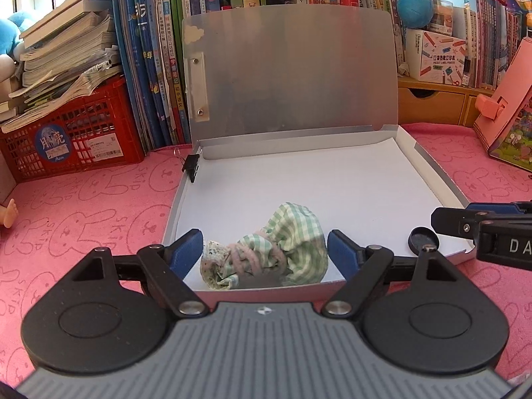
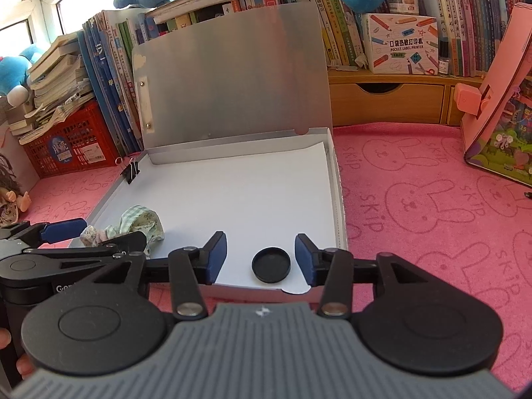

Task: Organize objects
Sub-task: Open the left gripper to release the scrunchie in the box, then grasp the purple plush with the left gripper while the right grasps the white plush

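Observation:
A shallow grey box (image 1: 332, 183) lined with white paper lies open on the pink cloth, its lid (image 1: 292, 73) propped upright against the books. A rolled green-check cloth bundle (image 1: 286, 242) rests in the box's near left corner. My left gripper (image 1: 265, 252) straddles it with the blue pads just clear of its sides. In the near right corner lies a small black round cap (image 2: 271, 264), also visible in the left wrist view (image 1: 424, 239). My right gripper (image 2: 261, 251) is open around the cap, with gaps on both sides. A black binder clip (image 1: 191, 166) grips the box's far left wall.
A pink rabbit-print cloth (image 2: 415, 199) covers the table. A red crate (image 1: 73, 139) under stacked books stands at the back left, with upright books (image 1: 156, 66) behind the box. At the right are a wooden drawer unit (image 2: 385, 103) and a tilted pink box (image 2: 498, 99). A doll (image 2: 10, 199) sits at the far left.

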The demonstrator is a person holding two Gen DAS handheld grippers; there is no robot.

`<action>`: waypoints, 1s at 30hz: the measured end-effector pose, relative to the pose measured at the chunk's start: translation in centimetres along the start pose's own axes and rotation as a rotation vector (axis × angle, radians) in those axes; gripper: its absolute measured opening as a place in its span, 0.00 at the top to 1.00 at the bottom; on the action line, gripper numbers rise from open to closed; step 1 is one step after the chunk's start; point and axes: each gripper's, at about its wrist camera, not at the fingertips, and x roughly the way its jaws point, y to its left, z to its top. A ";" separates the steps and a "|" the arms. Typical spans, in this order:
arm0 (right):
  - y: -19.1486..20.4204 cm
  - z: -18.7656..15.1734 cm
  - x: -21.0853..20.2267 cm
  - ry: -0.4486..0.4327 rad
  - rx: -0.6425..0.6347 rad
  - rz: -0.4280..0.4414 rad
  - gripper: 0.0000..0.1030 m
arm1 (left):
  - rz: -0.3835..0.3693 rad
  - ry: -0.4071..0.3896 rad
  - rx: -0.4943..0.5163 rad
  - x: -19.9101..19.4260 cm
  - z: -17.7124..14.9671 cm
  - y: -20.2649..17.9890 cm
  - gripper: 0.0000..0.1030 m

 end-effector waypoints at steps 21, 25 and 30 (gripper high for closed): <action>1.5 -3.8 -11.1 -0.128 -0.143 0.068 0.34 | -0.117 -0.138 -0.008 -13.4 -4.1 1.3 0.11; 2.2 -5.8 -12.5 -0.135 -0.172 0.079 0.33 | -0.124 -0.155 -0.006 -15.7 -6.3 1.5 0.11; 2.9 -8.2 -13.7 -0.128 -0.196 0.093 0.32 | -0.118 -0.168 -0.024 -17.5 -9.0 2.0 0.11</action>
